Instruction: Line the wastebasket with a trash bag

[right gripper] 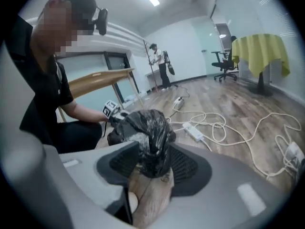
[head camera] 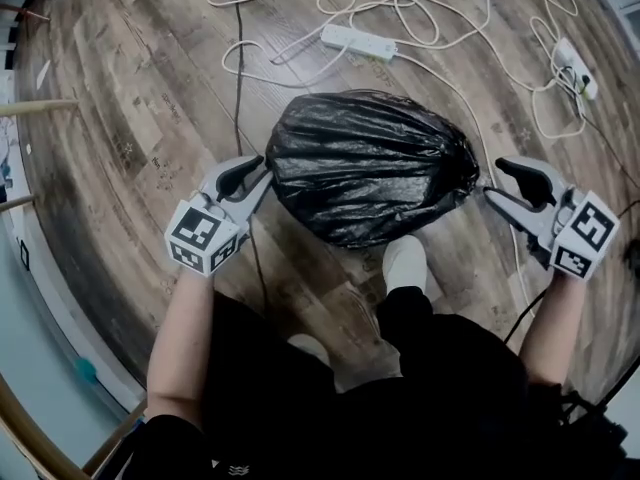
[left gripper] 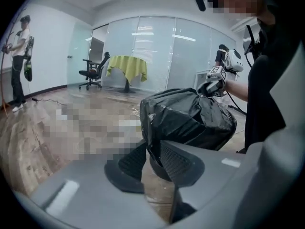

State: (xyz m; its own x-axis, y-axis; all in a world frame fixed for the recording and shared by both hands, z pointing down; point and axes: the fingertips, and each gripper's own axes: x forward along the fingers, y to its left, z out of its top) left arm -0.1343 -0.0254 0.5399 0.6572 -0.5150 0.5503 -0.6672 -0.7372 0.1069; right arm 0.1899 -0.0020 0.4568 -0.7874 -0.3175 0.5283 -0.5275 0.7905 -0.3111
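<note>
Looking steeply down on a black trash bag (head camera: 370, 168), puffed into a dome on the wooden floor (head camera: 130, 98) just ahead of a white shoe (head camera: 405, 263) and hiding whatever sits beneath. Holding the left gripper (head camera: 262, 173) at the bag's left edge, jaws standing partly apart around a hanging fold of film, with bare floor showing in the gap beside the ribbed pads (left gripper: 178, 159). Holding the right gripper (head camera: 493, 180) at the bag's right edge, jaws spread wider, with a bunched wad of the black film sitting loosely between them. Looking past the bag onto a white power strip (head camera: 358, 42) and loops of white cable (head camera: 450, 28) on the same floor.
</note>
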